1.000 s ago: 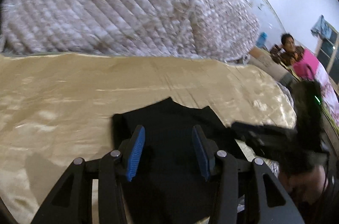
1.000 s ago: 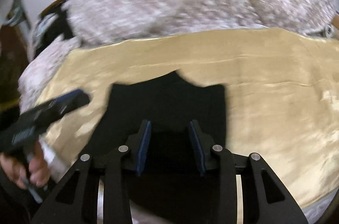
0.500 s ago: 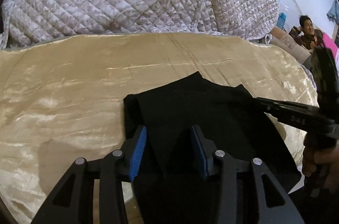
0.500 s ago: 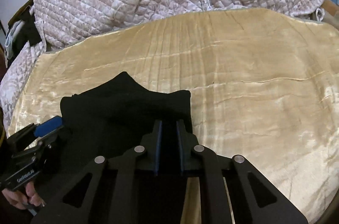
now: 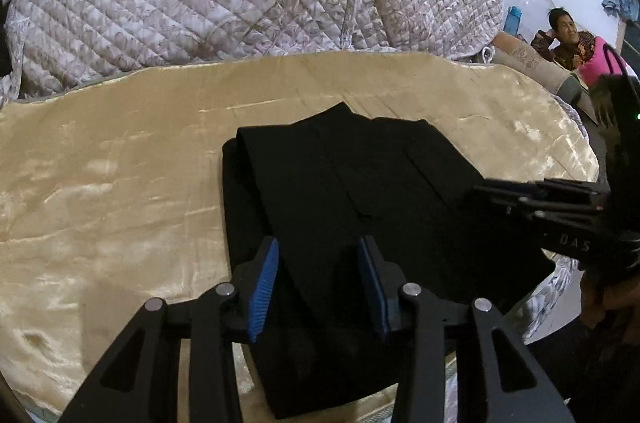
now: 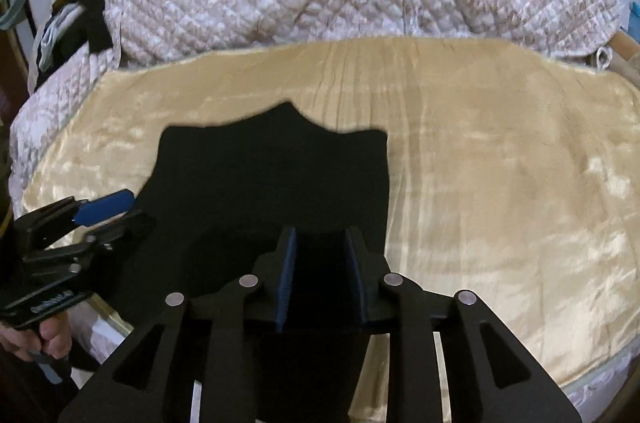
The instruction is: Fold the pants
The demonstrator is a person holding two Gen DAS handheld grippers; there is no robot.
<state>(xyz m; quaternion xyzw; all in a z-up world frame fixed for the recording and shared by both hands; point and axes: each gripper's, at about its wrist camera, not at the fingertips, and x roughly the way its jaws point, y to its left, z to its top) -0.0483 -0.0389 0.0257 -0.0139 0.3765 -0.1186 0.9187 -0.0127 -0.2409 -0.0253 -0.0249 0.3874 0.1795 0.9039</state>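
Both grippers have sunk toward the folded black pants [image 5: 352, 191] lying on the golden sheet [image 5: 100, 191]; left gripper [image 5: 320, 283] stands apart over the cloth; right gripper [image 6: 320, 275] jaws are opening, unclamped.

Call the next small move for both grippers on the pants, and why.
Probably lift both grippers clear. The pants already lie folded flat on the gold cloth. The left gripper is open above them; the right gripper is opening, its pads not visibly pinching cloth.
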